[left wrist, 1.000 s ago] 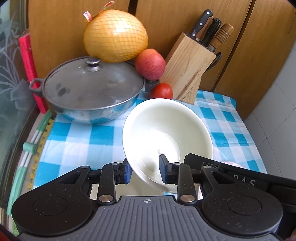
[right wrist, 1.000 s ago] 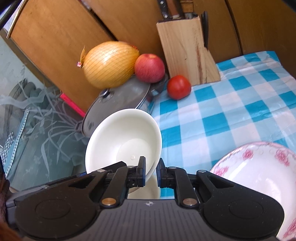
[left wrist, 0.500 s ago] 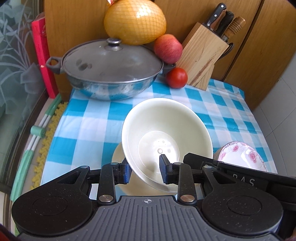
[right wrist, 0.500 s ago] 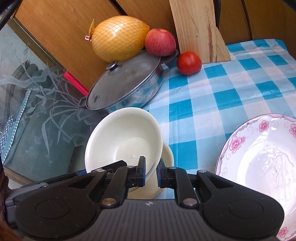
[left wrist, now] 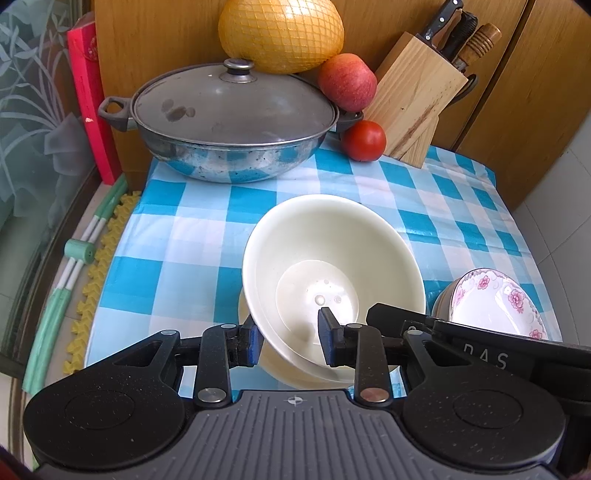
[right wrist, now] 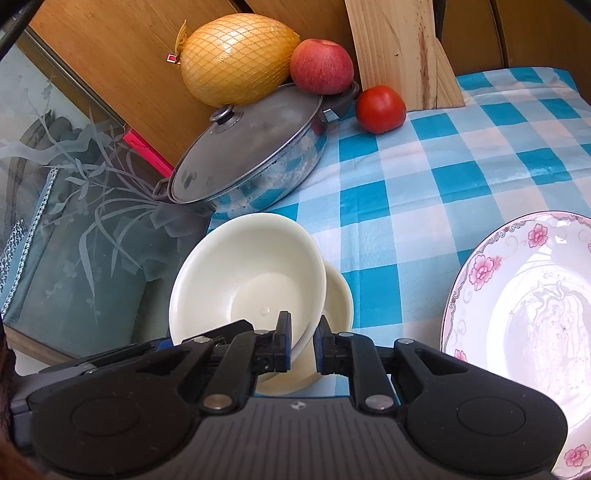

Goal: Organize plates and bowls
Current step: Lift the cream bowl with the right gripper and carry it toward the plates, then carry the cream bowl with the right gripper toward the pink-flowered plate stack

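Wooden cabinet doors back a worktop under a blue-and-white checked cloth. Bottom centre of both views: left tool clamps the near rim of a cream bowl, one pad inside, one outside. Right tool pinches the same bowl's rim, jaws nearly closed. Bowl is tilted, sitting partly in a second cream bowl beneath it. Lower right: floral plate on the cloth. Upper frame: lidded steel pan, netted pomelo, apple, tomato, knife block.
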### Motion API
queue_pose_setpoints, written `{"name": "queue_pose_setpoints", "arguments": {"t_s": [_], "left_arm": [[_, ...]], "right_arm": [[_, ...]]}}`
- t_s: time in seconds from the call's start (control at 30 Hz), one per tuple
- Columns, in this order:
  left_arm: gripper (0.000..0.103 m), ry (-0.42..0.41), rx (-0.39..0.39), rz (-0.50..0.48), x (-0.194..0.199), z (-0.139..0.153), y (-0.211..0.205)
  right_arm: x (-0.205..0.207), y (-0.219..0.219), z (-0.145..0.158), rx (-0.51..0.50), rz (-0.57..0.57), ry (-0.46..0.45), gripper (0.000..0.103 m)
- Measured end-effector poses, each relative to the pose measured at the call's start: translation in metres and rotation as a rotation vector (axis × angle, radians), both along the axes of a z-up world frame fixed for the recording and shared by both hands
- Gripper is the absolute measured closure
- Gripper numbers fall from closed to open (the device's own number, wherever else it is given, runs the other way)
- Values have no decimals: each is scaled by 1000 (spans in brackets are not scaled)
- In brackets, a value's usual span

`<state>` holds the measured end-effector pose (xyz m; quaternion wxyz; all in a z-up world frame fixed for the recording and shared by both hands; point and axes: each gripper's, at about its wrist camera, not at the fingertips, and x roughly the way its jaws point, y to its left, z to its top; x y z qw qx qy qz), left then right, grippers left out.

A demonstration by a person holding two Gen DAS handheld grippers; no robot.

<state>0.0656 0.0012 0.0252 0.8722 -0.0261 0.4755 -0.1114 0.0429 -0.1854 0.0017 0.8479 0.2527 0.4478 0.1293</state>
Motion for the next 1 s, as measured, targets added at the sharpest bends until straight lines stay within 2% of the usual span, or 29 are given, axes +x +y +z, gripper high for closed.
{"name": "queue_pose_setpoints", "arguments": {"t_s": [0.17, 0.23, 0.33, 0.4, 0.53, 0.83, 0.9, 1.0], "left_arm": [[66, 8, -1, -7, 1, -3, 0], [65, 16, -3, -7, 3, -5, 1], [63, -9, 54, 12, 3, -6, 0], [58, -21, 72, 17, 2, -6, 1], [54, -13, 56, 22, 4, -7, 5], [43, -45, 85, 14, 0, -6, 7], [35, -61, 97, 13, -1, -5, 7], [34, -78, 115, 13, -2, -4, 7]], "right_arm": [[1, 1, -2, -23, -2, -1, 88], [-1, 2, -1, -83, -25, -21, 84], [-4, 1, 4, -153, -51, -65, 82], [-4, -3, 4, -137, -58, -64, 80], [-1, -5, 1, -129, -64, -50, 78], [0, -3, -3, -108, -37, -42, 77], [0, -2, -3, -109, -36, -42, 77], [2, -1, -5, -114, -37, -35, 77]]}}
